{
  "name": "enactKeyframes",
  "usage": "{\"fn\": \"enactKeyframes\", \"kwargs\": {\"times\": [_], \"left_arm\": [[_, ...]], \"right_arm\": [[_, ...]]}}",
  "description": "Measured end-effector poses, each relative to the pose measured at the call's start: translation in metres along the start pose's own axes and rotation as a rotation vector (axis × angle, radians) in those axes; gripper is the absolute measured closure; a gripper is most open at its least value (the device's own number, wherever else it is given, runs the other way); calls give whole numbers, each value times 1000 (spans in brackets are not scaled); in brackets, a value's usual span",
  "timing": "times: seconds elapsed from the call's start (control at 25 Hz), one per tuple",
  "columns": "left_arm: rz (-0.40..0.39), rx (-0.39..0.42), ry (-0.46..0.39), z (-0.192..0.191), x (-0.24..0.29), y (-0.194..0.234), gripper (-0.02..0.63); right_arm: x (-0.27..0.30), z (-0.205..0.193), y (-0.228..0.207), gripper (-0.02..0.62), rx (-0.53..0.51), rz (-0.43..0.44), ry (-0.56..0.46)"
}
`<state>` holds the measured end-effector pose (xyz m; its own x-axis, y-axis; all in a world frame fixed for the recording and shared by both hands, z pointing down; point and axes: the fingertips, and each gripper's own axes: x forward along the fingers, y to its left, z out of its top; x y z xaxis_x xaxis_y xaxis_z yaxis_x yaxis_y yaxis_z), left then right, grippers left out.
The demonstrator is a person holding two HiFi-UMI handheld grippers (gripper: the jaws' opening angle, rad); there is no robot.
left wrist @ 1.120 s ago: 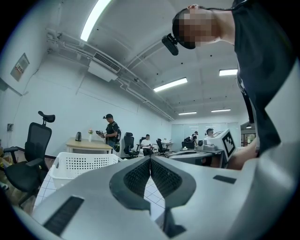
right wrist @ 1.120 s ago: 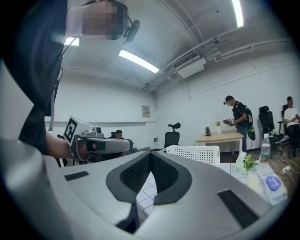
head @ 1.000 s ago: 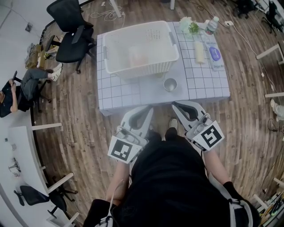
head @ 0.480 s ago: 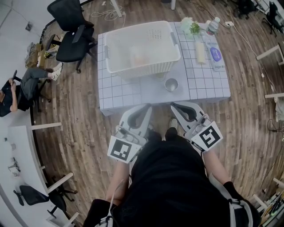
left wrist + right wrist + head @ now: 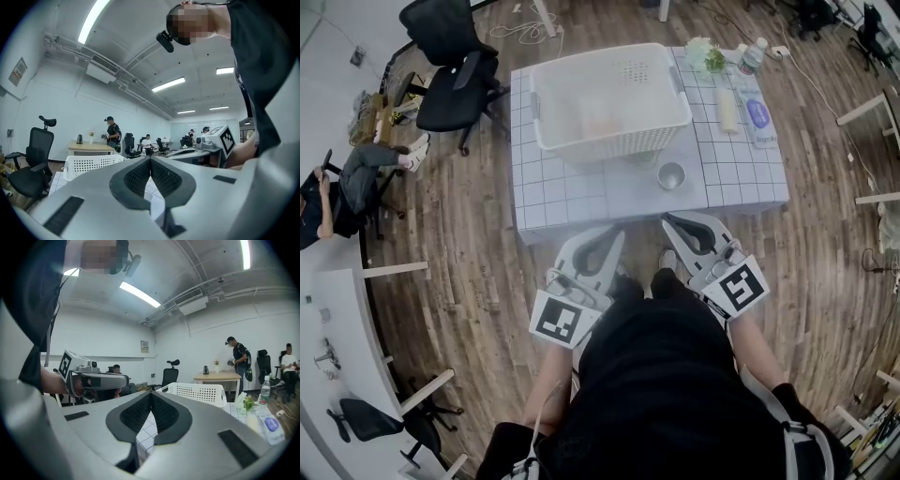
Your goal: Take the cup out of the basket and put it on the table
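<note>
Little change: my left gripper (image 5: 613,232) and right gripper (image 5: 667,221) stay shut, empty. The small grey cup (image 5: 671,175) sits on the white gridded table (image 5: 741,178); done, I reckon.

Inside the white perforated plastic basket (image 5: 614,141) I can make out a pale orange shape (image 5: 602,117), too blurred to identify. In the right tool view, the grey body of the right tool (image 5: 151,397) hides most of the near worktop (image 5: 143,434). Print on the blue-labelled packet (image 5: 757,114), far right, is too small to read.
</note>
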<state>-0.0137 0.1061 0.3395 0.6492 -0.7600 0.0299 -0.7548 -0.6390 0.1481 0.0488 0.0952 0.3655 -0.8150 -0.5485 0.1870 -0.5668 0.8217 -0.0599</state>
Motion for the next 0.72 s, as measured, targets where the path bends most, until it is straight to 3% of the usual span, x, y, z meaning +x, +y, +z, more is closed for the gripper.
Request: {"fn": "enactKeyframes", "kwargs": {"times": [0.32, 0.44, 0.72], "left_arm": [[18, -17, -27, 3, -29, 23, 595], [34, -29, -30, 3, -38, 32, 597], [64, -24, -20, 0, -39, 50, 597]], "right_arm": [[30, 8, 17, 575, -51, -23, 9], [38, 6, 22, 507, -72, -5, 40], [60, 13, 8, 500, -104, 24, 50]]}}
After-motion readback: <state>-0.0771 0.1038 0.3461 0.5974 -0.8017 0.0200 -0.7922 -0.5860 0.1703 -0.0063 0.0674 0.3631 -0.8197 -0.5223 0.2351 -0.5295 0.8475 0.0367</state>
